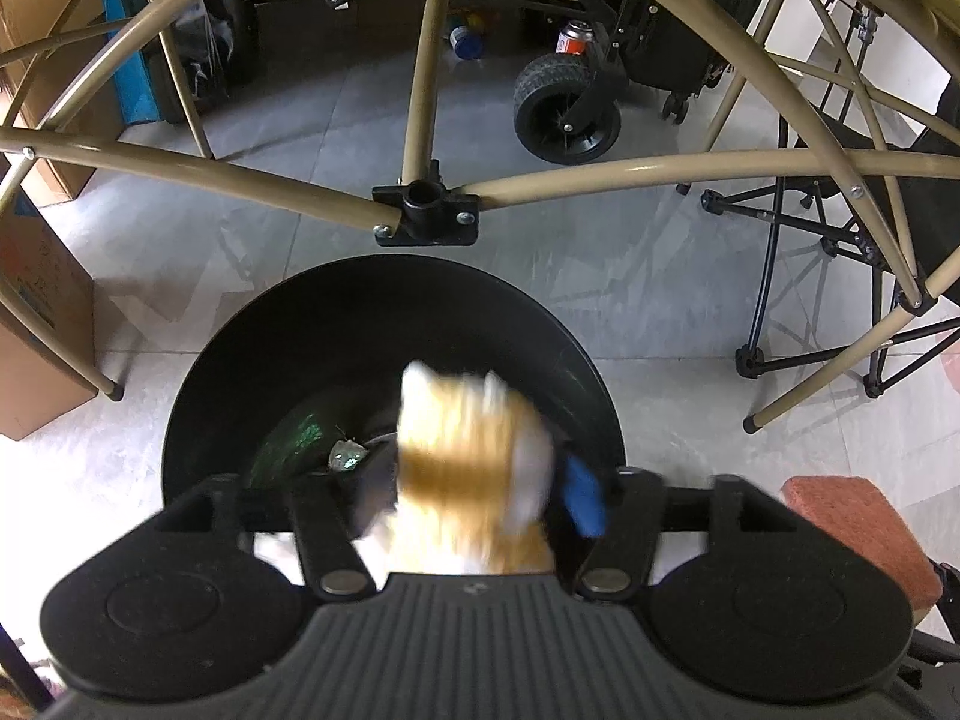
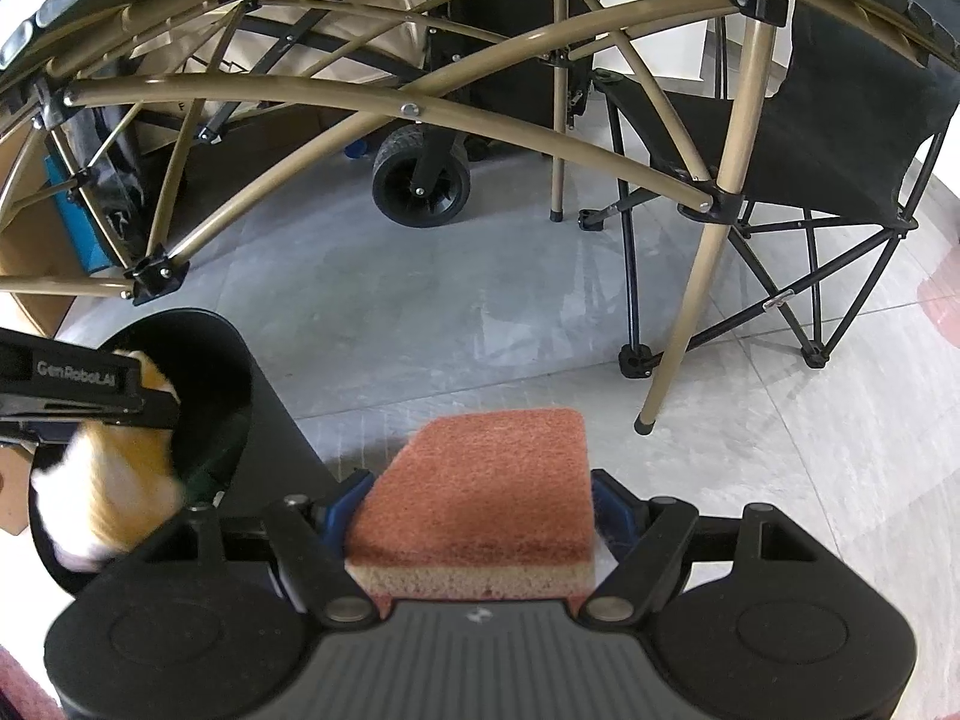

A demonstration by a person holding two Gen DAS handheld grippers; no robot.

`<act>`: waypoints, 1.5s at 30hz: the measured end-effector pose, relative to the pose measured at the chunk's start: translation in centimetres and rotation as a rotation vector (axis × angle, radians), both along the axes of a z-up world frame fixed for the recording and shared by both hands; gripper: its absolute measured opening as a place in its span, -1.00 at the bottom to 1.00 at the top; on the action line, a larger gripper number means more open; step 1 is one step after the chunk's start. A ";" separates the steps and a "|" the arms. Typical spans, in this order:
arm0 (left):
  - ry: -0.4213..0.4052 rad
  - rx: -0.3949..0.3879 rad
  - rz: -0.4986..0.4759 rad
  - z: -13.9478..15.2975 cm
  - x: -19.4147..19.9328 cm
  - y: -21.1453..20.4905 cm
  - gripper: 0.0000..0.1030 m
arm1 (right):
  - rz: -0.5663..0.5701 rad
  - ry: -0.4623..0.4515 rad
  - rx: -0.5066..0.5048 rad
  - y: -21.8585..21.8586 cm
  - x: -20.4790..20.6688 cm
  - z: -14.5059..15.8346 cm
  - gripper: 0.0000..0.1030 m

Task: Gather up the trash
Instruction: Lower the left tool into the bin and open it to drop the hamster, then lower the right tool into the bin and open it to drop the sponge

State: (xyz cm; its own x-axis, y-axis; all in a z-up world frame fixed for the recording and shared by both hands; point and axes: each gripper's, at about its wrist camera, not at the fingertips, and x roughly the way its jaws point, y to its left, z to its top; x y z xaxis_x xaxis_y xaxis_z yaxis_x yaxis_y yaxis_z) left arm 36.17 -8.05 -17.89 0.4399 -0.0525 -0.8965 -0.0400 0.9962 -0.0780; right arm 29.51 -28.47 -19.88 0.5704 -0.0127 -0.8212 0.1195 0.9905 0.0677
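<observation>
Wrapper [image 1: 474, 456] blurred over bin [image 1: 360, 324], left claw [image 1: 480, 498] wide, right claw [image 2: 480, 516] clamping sponge [image 2: 480, 480]

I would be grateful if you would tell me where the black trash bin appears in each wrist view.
Left wrist view: black trash bin fills the lower centre, just ahead of the fingers.
Right wrist view: it sits at the left edge, partly hidden.
Shared landmark: the black wheel behind.
</observation>
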 end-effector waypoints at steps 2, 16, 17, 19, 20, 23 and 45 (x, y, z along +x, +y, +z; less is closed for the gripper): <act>-0.002 0.004 0.012 0.1 0.0 0.0 0.91 | -0.001 0.000 -0.001 0.0 0.0 0.0 0.47; 0.038 -0.006 0.028 -0.1 0.0 0.2 1.00 | -0.003 -0.002 -0.004 -0.2 -0.1 0.1 0.47; 0.038 -0.006 0.029 -0.1 0.0 0.2 1.00 | -0.003 -0.002 -0.004 -0.2 -0.1 0.1 0.47; 0.037 -0.005 0.031 0.1 -0.1 0.2 1.00 | -0.003 -0.003 -0.003 -0.2 -0.1 0.1 0.47; 0.038 -0.004 0.032 0.2 -0.2 0.3 1.00 | -0.002 -0.004 -0.002 -0.2 -0.2 0.2 0.47; 0.037 -0.003 0.032 0.6 -0.3 0.2 1.00 | 0.001 -0.011 -0.002 0.0 -0.4 0.5 0.47; -0.039 -0.001 0.076 4.7 -3.9 5.1 1.00 | 0.050 -0.116 -0.002 2.9 -2.4 4.9 0.47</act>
State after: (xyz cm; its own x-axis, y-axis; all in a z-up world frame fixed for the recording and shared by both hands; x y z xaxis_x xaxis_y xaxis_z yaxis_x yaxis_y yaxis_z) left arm 32.25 -2.92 -13.19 0.4776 -0.0191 -0.8784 -0.1119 0.9903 -0.0824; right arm 27.13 -25.54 -14.99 0.6616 0.0166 -0.7497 0.0614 0.9952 0.0763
